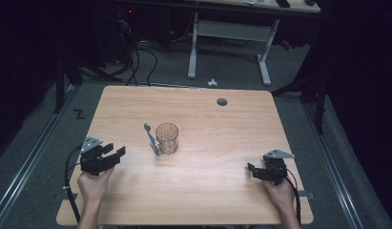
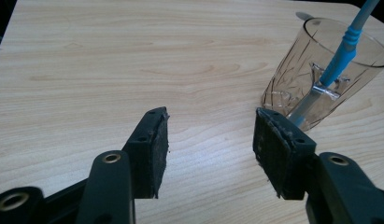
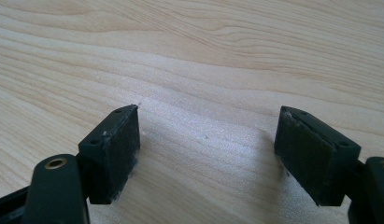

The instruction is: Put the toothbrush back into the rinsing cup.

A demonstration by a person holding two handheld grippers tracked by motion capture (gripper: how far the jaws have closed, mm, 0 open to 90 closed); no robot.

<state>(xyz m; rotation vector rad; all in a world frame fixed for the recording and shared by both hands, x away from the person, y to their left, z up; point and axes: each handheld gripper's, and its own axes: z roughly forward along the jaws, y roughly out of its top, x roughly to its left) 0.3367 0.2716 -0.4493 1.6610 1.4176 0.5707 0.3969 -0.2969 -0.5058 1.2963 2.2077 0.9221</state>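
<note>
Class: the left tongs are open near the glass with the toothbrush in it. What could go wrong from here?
1. The glass is light-looking, and the toothbrush leans out over its rim; a nudge from the left tongs might tip both.
2. The clear wall is hard to judge, so the pads may clip it.

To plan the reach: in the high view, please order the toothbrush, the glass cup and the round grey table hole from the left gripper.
From the left gripper:
1. Toothbrush, leaning on the cup's left side.
2. Glass cup, mid-table.
3. Round grey hole, far right edge.
</note>
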